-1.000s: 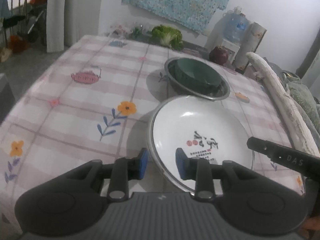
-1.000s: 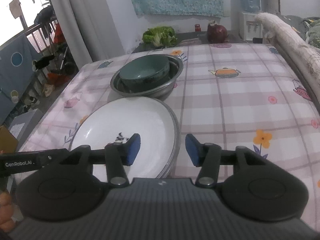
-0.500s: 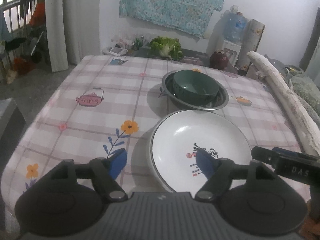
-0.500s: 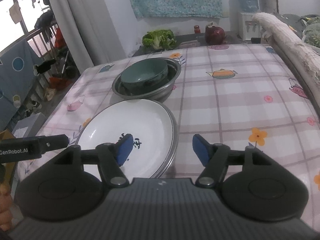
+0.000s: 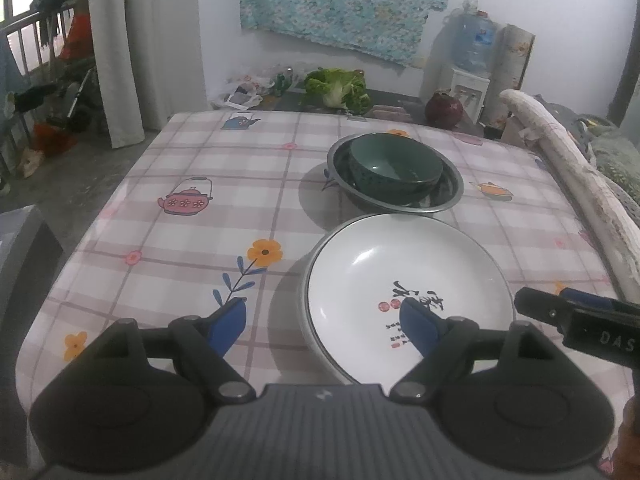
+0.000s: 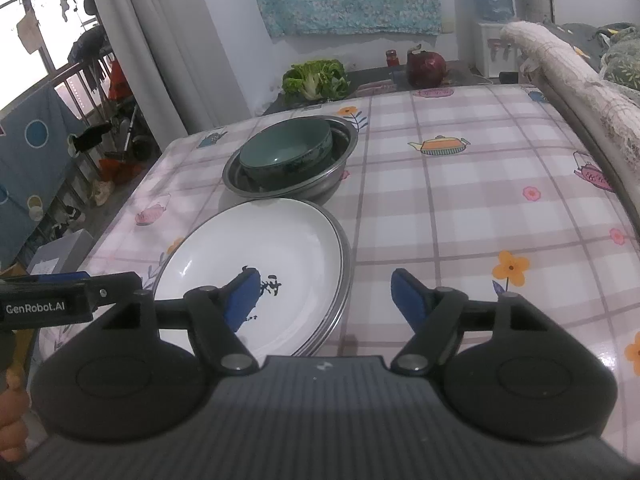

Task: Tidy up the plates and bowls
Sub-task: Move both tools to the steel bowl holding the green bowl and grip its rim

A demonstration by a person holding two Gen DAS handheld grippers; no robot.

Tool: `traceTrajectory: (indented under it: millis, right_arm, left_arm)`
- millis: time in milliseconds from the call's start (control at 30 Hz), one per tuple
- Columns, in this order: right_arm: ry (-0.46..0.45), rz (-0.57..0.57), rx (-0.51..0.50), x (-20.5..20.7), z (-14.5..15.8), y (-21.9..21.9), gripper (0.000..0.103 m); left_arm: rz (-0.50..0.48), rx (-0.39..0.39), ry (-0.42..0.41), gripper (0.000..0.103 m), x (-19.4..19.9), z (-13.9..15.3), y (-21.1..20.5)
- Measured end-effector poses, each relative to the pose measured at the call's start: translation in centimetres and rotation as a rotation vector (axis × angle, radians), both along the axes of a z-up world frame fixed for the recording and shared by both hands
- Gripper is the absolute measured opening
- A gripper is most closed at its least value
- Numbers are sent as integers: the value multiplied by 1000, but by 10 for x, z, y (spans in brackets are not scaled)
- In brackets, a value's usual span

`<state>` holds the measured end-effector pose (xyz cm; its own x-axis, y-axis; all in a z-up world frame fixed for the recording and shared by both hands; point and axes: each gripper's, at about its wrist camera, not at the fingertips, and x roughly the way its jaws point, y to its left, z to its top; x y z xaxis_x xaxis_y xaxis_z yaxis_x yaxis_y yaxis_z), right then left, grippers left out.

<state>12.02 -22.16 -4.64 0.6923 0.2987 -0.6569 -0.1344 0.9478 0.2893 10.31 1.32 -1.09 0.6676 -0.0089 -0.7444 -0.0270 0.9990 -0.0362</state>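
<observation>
A white plate (image 5: 408, 272) with black characters lies on top of a stack of metal-rimmed plates on the checked tablecloth; it also shows in the right wrist view (image 6: 260, 256). Behind it a dark green bowl (image 5: 396, 168) sits inside a steel basin (image 5: 448, 196); the right wrist view shows the bowl (image 6: 286, 150) and basin (image 6: 344, 148) too. My left gripper (image 5: 322, 320) hovers at the plate's near left rim, its jaws opening, pads clear of the rim. My right gripper (image 6: 325, 296) straddles the near right rim, also opening, touching nothing.
The tablecloth (image 5: 200, 240) spreads bare to the left and, in the right wrist view, to the right (image 6: 480, 200). A white padded rail (image 5: 560, 168) borders the right side. Cabbage (image 5: 338, 88), a dark red round object (image 5: 444, 110) and a water dispenser (image 5: 472, 48) stand beyond the far edge.
Both grippers have spread their jaws wide off the white plate's rim. The left one has drawn back and up, so more of the table shows. The plate lies still.
</observation>
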Motion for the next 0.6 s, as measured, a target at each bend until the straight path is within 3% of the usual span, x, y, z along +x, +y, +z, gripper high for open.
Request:
traceTrajectory:
  millis: [367,600]
  right_arm:
    - [11,2,11,7,-3,-1,73]
    - [-18,0,13,34,5,-3,73]
  left_arm:
    - [10,2,20,85,10,-6,3]
    - [-11,-39,-67,83,34,5,16]
